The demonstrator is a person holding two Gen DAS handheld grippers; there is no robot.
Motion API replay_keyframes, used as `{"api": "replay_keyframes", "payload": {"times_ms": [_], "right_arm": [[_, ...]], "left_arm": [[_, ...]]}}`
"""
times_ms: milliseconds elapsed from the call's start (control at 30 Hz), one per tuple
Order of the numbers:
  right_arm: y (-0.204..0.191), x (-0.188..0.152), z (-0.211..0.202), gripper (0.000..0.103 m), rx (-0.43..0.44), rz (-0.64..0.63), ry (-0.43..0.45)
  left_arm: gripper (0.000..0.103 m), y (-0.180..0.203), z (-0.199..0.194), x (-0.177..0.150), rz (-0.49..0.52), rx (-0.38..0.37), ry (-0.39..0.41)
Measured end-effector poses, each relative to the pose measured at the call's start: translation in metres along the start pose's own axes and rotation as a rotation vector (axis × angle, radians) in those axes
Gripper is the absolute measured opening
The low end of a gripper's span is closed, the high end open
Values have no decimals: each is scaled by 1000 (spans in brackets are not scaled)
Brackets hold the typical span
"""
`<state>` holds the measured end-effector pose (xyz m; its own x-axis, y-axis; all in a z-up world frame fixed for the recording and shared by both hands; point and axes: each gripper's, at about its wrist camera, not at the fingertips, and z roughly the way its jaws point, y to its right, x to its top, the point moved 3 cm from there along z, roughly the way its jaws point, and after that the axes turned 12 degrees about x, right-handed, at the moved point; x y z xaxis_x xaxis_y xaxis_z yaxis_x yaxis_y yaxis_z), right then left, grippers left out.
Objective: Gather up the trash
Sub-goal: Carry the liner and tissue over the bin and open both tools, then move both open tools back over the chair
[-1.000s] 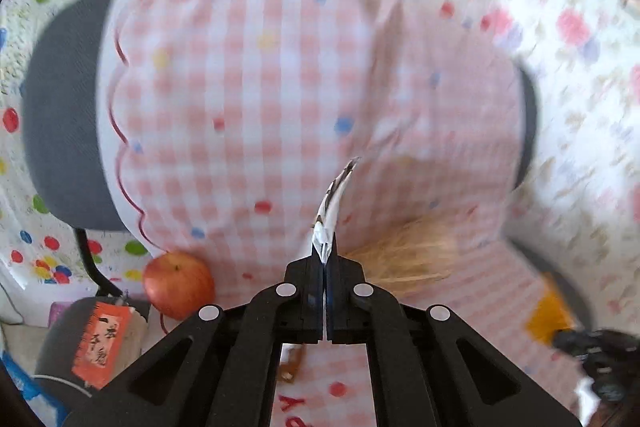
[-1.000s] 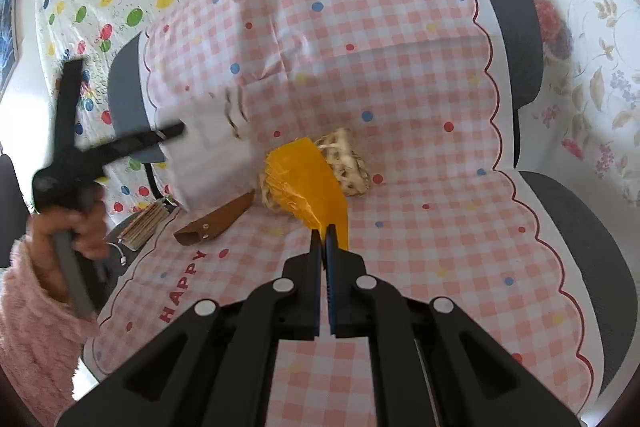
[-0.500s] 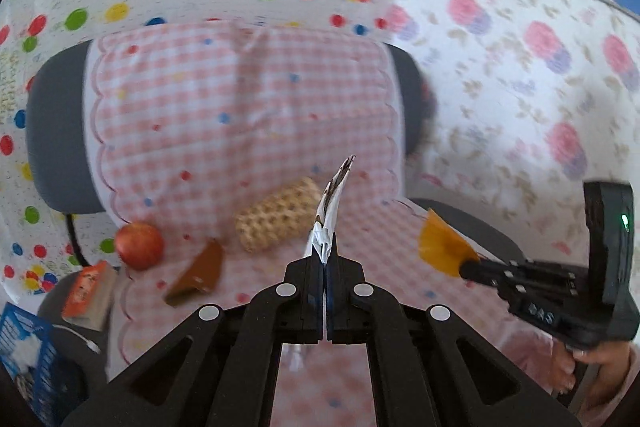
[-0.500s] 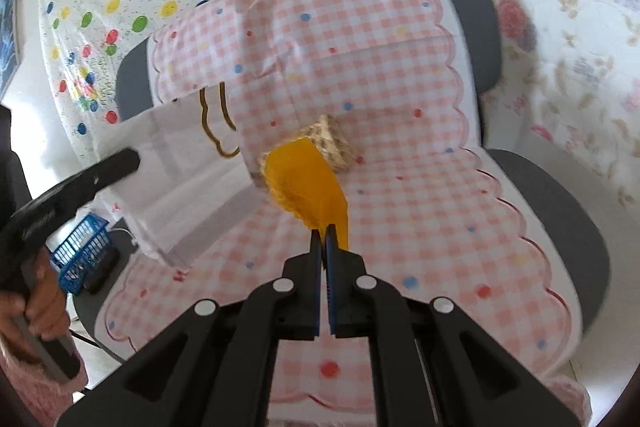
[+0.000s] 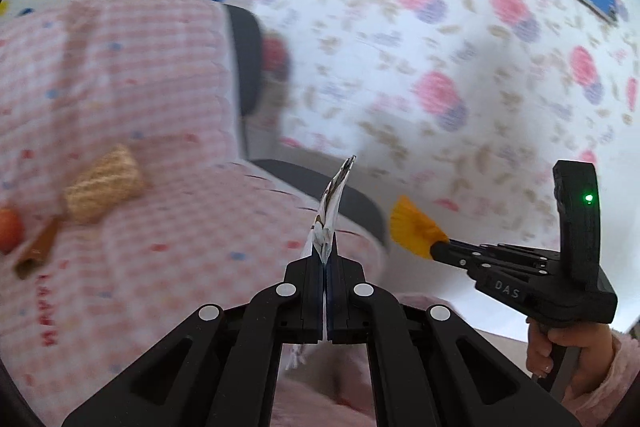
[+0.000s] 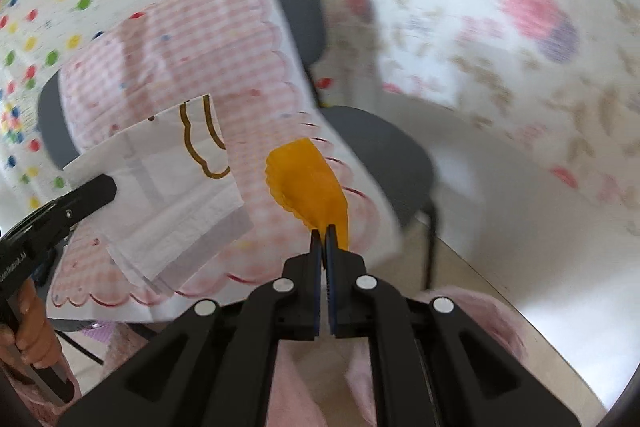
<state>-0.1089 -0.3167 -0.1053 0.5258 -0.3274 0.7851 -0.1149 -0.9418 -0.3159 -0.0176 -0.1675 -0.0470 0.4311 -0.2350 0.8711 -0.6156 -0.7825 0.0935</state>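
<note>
Pink checked cloth (image 6: 192, 75) covered the chair (image 6: 384, 143) at 10 o'clock. Left gripper (image 5: 325, 261) pinched a white wrapper (image 6: 176, 187) edge-on; right gripper (image 6: 324, 233) pinched an orange wrapper (image 6: 308, 179), both w/ jaws clamped tight.

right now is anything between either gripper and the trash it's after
No. The left gripper is already shut on the white wrapper and the right gripper on the orange wrapper. No bin is visible.
</note>
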Motion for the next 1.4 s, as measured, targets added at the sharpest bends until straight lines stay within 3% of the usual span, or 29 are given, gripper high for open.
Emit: {"api": "replay_keyframes", "payload": {"times_ms": [300, 700, 867, 967, 1067, 1133, 1400], "right_arm": [[66, -48, -52, 3, -175, 120, -12], [119, -98, -36, 3, -229, 252, -125], [135, -103, -26, 3, -249, 284, -152], [144, -104, -19, 3, -248, 309, -162], [153, -106, -11, 14, -247, 334, -177], [154, -107, -9, 28, -243, 342, -178], [150, -93, -25, 29, -245, 318, -137]], "left_arm": [[1, 88, 32, -13, 91, -189, -37], [1, 142, 99, -64, 154, -278, -192], [4, 151, 121, -67, 162, -279, -228], [11, 155, 133, -68, 163, -282, -254], [21, 157, 139, -68, 167, -283, -264], [26, 155, 140, -68, 164, -282, -268], [29, 115, 120, -48, 109, -194, -241]]}}
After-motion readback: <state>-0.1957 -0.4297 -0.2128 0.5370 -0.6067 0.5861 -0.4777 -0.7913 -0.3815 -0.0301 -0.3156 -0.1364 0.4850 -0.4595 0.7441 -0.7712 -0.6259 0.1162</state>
